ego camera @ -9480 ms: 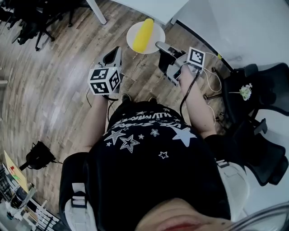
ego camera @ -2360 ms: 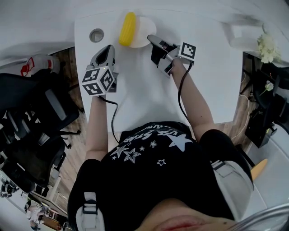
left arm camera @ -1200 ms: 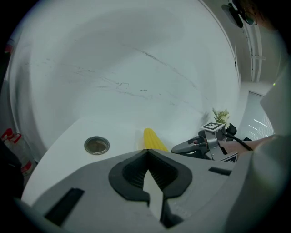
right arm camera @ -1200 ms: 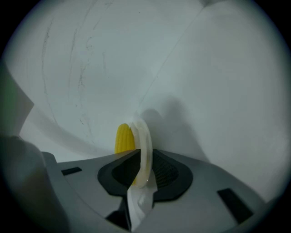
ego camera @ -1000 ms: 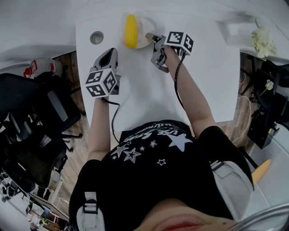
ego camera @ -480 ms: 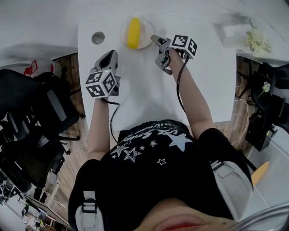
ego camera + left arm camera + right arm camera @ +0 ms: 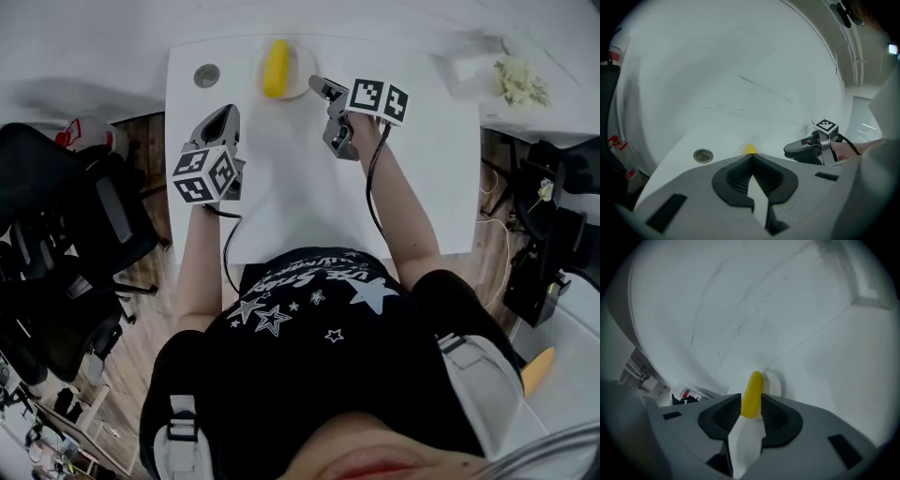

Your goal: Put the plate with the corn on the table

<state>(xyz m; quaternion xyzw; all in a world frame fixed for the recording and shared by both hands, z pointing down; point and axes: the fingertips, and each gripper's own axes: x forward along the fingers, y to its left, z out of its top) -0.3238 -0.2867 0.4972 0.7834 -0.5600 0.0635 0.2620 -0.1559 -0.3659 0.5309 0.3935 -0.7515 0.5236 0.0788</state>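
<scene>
1. A yellow ear of corn lies on a small white plate. The plate sits flat on the white bench, near its far edge.
2. The right tool is near the plate but apart from it. The plate lies just ahead of the tool's tips and slightly to their left. In the right gripper view the corn shows through the gap between the jaws, beyond them and not touching them.
3. The right tool's jaws stand partly open and have just been closing. Nothing is gripped between them.
4. The left tool hangs above the bench, well apart from the plate, which lies ahead of it and to its right. Its jaw tips meet, and it is empty.
5. A round cable hole in the bench lies ahead of the left tool, to the left of the plate.
6. Progress: the task looks essentially done. The plate and corn rest on the bench and neither tool holds them. As far as can be judged, all that is left is to draw the tools away.
</scene>
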